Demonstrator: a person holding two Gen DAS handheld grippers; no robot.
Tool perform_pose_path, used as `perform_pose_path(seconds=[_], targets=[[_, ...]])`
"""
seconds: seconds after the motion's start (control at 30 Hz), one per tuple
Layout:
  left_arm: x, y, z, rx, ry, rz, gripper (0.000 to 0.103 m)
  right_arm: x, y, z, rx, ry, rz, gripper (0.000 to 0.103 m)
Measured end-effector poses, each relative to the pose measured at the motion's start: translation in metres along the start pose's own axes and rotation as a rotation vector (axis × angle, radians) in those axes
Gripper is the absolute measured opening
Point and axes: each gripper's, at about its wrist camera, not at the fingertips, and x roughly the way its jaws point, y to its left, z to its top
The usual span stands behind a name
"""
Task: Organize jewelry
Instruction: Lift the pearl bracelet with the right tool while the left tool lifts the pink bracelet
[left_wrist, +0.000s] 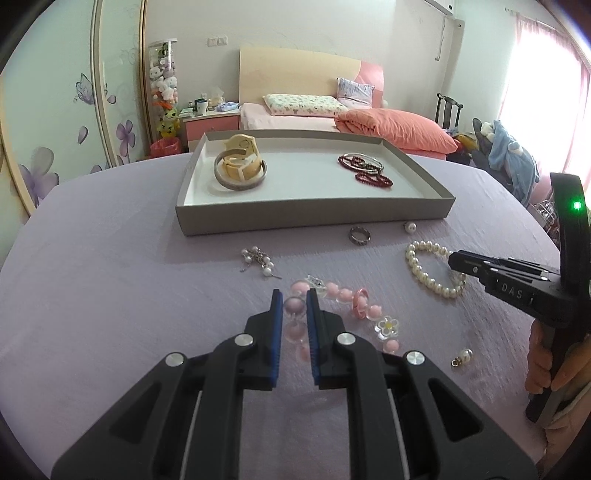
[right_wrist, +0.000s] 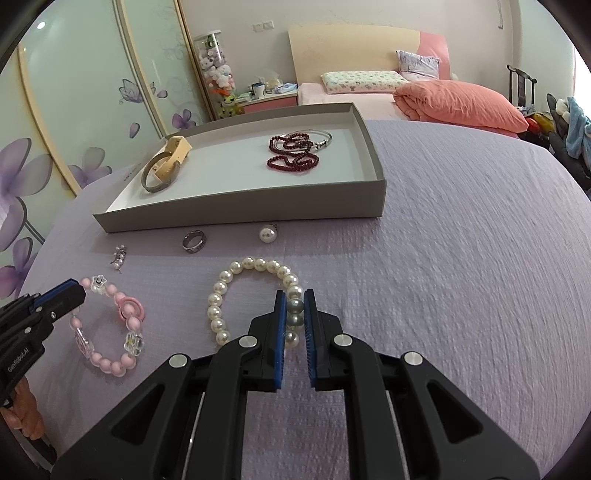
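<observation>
Left gripper (left_wrist: 294, 306) clamped on pink bead bracelet (left_wrist: 345, 295); right gripper (right_wrist: 294, 306) clamped on pearl bracelet (right_wrist: 255, 291), both on the purple cloth (right_wrist: 443, 258). Light, limp strands; pinch single beads.
</observation>
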Motion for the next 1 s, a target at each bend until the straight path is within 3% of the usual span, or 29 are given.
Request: perform_pose_path(seconds=[1.0], targets=[[-0.028, 0.011, 0.017, -0.029, -0.106, -0.030, 0.013, -0.022, 0.013, 0.013, -0.017, -0.104, 0.069, 0.010]])
